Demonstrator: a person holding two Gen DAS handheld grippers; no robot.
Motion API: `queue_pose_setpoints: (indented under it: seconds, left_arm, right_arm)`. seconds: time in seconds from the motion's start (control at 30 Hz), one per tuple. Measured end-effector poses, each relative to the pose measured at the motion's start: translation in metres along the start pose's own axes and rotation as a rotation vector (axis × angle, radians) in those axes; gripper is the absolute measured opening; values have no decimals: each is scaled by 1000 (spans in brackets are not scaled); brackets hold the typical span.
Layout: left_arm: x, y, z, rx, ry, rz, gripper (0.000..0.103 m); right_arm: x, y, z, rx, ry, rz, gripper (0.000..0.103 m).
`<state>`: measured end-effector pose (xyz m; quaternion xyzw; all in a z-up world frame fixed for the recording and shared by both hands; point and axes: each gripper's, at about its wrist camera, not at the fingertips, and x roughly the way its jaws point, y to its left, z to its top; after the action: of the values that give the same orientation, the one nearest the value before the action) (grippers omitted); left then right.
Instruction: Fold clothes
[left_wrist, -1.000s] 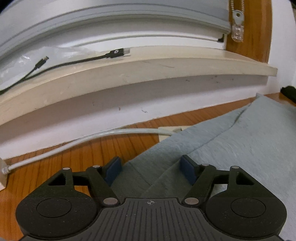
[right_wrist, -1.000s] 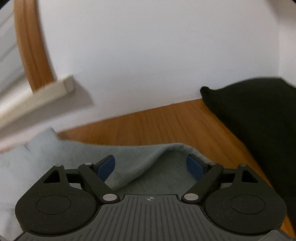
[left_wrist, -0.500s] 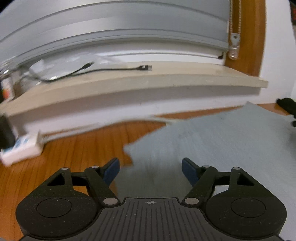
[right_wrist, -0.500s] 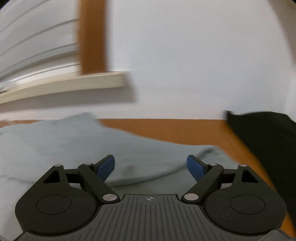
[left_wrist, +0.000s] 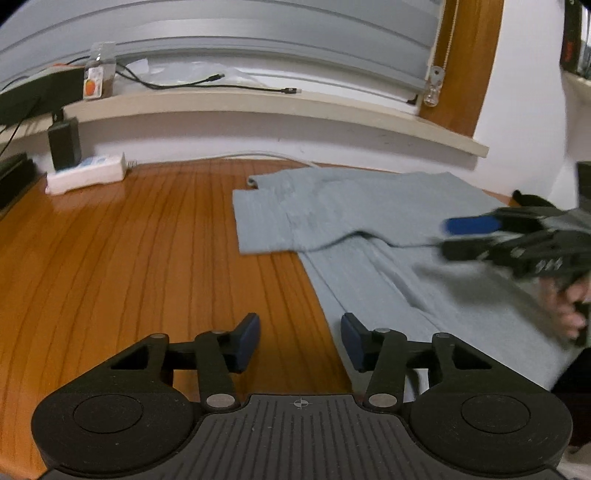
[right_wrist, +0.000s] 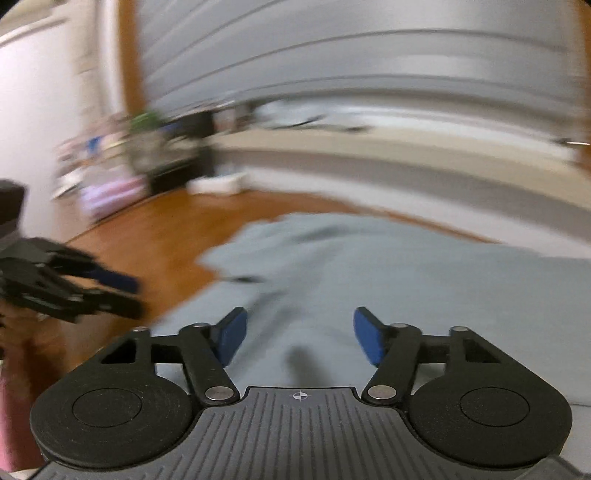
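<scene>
Wooden floor (left_wrist: 147, 258) carries the grey garment (left_wrist: 369, 221), long axis running away ahead-right of the left gripper (left_wrist: 299, 332); the right gripper (right_wrist: 299, 336) hovers over it, both part-open after closing, empty.

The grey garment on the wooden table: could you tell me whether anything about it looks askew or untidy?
Slightly. The grey garment lies mostly flat on the wooden table, but its folded-over top flap has a wavy, uneven lower edge and a crease runs down the body.

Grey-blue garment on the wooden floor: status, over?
Left gripper and right gripper empty, jaws apart, just been closing. Grey-blue garment flat on wooden floor, top folded over. Nothing blocking.
</scene>
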<state>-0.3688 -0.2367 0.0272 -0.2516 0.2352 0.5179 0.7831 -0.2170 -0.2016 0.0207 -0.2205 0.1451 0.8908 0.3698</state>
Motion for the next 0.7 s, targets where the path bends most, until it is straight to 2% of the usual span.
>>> queue_pose_setpoints:
  seconds: [0.13,0.23,0.33,0.37,0.4,0.47,0.53,0.7]
  left_arm:
    - [-14,-4,-14,-20,7,-17,50]
    - [-26,-8,-26,-21,13,-23,50]
    - [-37,-14,-35,-15,24,-50,44]
    - [-39,-17,-37,-7,33,-54,35]
    - [-41,-21,-40,1,42,-58,31]
    - [-48,-27,-45,25,48,-55,31]
    - [-51,-33,-48,30,63,-67,31]
    - [-50,-46,-54,72,60,-73,35]
  right_arm:
    - [26,37,6,-70,43,86,47]
    - [37,46,7,-106,58,69,47]
    - [40,33,6,-93,48,29,47]
    - [40,26,5,-84,45,17,48]
    - [41,19,5,-75,41,4,49]
    - [42,5,3,-47,45,8,50]
    - [43,-7,3,11,46,53,50]
    - [45,-11,2,34,57,66,59]
